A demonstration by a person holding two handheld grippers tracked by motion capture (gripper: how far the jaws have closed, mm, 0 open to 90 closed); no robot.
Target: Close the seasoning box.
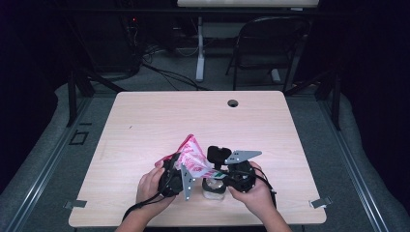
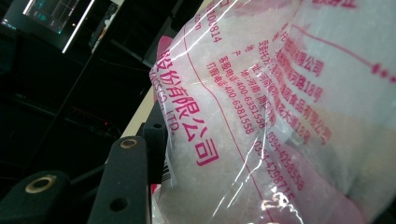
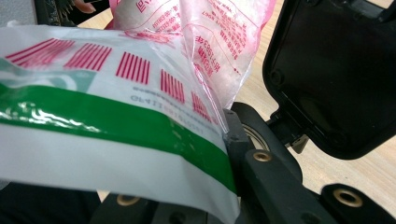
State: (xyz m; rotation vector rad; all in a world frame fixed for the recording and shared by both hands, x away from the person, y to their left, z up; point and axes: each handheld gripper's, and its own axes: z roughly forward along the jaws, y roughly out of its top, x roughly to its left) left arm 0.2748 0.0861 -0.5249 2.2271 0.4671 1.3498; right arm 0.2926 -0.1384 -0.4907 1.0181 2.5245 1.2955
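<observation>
Pale wood counter (image 1: 145,121), near edge: both grippers meet over it. Clear plastic bag (image 1: 193,157) with pink print, white granules inside, lifted between them. Left gripper (image 1: 180,175) fingers (image 2: 126,186) clenched on bag's lower side. Right gripper (image 1: 223,175) fingers (image 3: 261,172) pinch green-striped bag edge.

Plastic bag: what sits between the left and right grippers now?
In the high view, the plastic bag of white granules spans between the left gripper and the right gripper; a small container sits below.
</observation>
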